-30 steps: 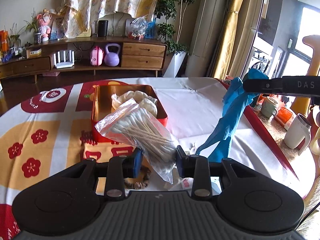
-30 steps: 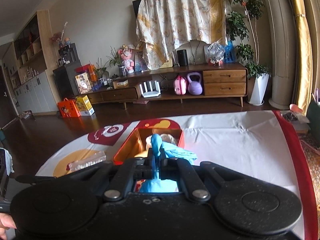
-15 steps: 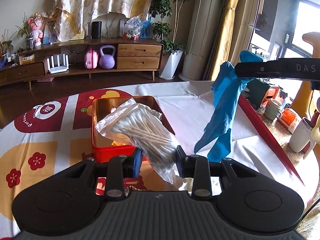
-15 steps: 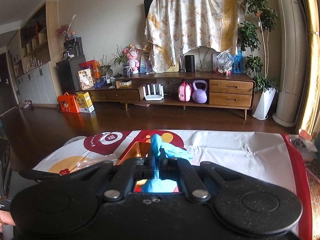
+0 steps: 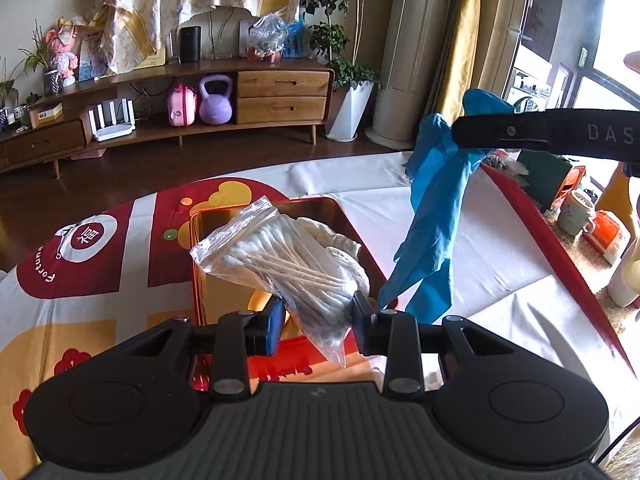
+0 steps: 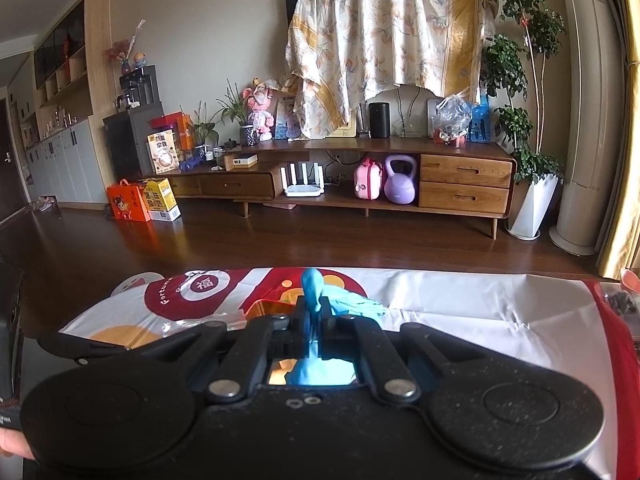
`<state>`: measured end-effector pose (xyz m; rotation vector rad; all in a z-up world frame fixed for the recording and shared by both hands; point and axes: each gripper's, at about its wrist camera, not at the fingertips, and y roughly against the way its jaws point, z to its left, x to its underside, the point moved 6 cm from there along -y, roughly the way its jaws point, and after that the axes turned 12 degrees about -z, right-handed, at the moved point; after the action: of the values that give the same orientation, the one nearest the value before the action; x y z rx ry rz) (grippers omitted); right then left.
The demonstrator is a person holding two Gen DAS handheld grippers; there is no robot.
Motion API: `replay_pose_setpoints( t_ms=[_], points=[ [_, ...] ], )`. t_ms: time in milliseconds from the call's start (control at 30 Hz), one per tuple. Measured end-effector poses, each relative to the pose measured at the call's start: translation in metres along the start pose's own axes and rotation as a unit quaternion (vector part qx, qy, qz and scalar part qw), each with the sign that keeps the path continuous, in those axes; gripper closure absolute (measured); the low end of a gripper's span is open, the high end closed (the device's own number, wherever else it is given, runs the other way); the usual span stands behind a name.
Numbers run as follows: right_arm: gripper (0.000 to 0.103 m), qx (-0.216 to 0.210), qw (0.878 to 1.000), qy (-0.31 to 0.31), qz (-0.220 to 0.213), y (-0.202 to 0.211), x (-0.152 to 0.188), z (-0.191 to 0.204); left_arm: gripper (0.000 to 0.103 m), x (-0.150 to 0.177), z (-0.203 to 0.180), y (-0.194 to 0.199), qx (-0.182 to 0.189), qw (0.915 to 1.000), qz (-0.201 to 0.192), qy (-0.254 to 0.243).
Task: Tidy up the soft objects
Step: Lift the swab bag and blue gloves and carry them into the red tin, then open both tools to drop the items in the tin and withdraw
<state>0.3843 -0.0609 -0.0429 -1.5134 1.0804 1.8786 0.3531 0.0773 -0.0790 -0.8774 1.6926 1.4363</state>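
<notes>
Round tabletop [image 5: 460, 240] under a printed cloth, red and yellow patterns toward its left edge, plain white toward the right, with a red border along the right rim. Near the middle, a little toward the far edge: an open red tin [image 5: 344, 220] with a gold inner wall, already holding a bundle of white cloth [image 5: 340, 248]. Above the tin's near side, held clear of the tabletop: a clear bag of cotton swabs [image 5: 280, 264], clamped near its lower end between the pads of the left tool [image 5: 316, 322], jaws part-closed on it, the upper end of the bag tilting up and to the left over the tin. To the right, above the white stretch of cloth just beside the tin's right wall: a blue glove [image 5: 436, 216], pinched at its top in the tightly closed right tool [image 6: 314, 318] and hanging limp, fingers trailing down. Judged on handling: both light and soft. Bag slick and loosely filled, swabs free to shift inside, so best gripped across the packed bundle rather than the empty film, and lowered flat to avoid spilling over the rim. Glove thin, floppy, likely to sway and drape over the tin's wall; best taken near the cuff and fed in fingers first, then released low inside the tin.
</notes>
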Motion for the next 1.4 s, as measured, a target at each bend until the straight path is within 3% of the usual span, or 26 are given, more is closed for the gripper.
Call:
replay_pose_setpoints(
  t_ms=[267,567,900,1400],
  points=[
    [0.100,0.001,1.000,-0.011,0.002,-0.039,0.006,-0.007,0.069,-0.003,0.010,-0.037,-0.004,0.9999,0.016,0.000],
    [0.100,-0.003,0.999,-0.023,0.042,-0.069,0.046,-0.011,0.069,0.006,0.024,-0.082,-0.004,0.9992,0.040,-0.002],
    [0.097,-0.014,0.992,-0.003,0.124,-0.083,0.097,-0.001,0.069,0.012,0.030,-0.107,0.003,0.9984,0.055,0.010],
    [0.084,-0.016,0.989,0.010,0.147,-0.091,0.115,0.005,0.068,0.023,0.038,-0.123,0.014,0.9962,0.077,0.039]
  ],
)
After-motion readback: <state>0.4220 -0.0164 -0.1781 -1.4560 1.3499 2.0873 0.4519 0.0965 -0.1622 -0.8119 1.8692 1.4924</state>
